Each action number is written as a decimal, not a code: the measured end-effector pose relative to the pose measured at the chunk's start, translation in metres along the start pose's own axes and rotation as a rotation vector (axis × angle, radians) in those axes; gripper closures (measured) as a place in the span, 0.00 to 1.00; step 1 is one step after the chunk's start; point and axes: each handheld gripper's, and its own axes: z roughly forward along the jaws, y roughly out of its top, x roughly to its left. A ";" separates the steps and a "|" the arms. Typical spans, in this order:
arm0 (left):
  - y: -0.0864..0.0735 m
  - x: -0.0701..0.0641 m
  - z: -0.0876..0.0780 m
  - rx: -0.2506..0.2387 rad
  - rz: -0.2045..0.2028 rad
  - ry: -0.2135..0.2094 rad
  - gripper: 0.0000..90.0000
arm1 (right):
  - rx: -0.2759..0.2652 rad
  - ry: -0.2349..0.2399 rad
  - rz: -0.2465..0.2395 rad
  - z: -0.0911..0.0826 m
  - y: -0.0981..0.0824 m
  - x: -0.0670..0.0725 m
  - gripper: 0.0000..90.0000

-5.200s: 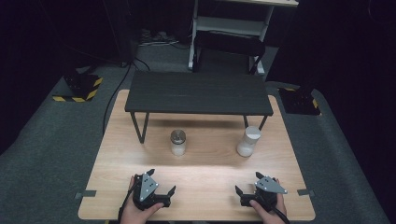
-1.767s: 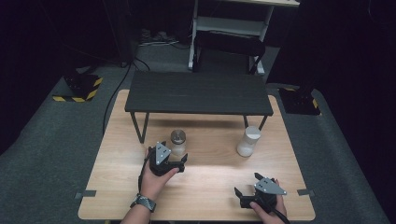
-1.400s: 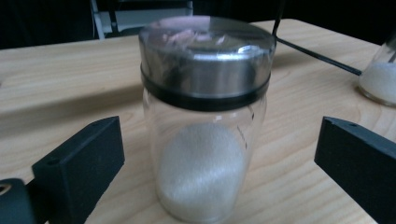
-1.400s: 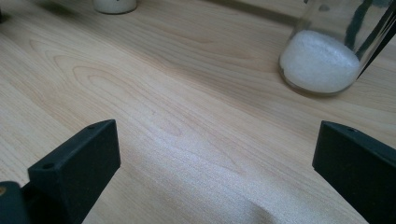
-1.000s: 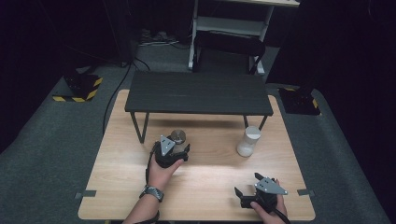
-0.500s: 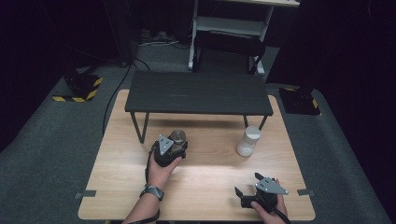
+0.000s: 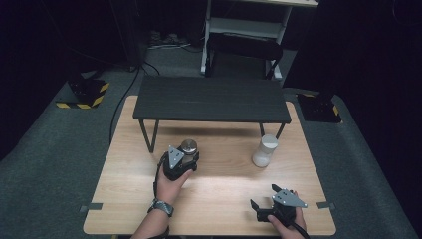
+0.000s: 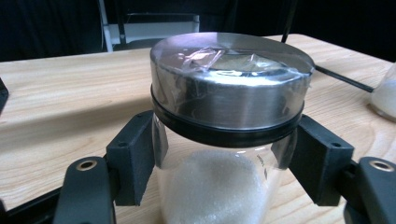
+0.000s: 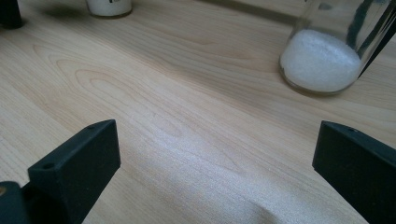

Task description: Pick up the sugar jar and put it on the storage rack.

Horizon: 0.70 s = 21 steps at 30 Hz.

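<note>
A glass jar [image 7: 188,147] with a metal lid and white grains inside stands on the wooden table [image 7: 214,184], in front of the low black shelf. My left gripper [image 7: 186,158] is shut on it; its jaws have just been closing. In the left gripper view both pads [image 8: 133,163] press the glass of the jar [image 8: 229,93] just under the lid. At the near right my right gripper [image 7: 263,196] rests open near the table's front edge, nothing between its jaws [image 9: 215,158]. A second jar [image 7: 264,151] of white grains stands to the right, apart from both grippers.
The low black shelf [image 7: 211,98] on thin legs spans the far half of the table. The right gripper view has the second jar [image 9: 322,60] at upper right and the held jar's base [image 9: 109,5] at the top left. Bare wood lies between the grippers.
The left hand left the front edge and went forward to the lidded jar. Its jaws have closed around the jar. The right gripper has stayed in place.
</note>
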 end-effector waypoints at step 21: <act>0.001 -0.003 -0.048 -0.065 0.024 0.011 0.34 | 0.003 -0.009 -0.009 0.000 0.001 0.003 0.00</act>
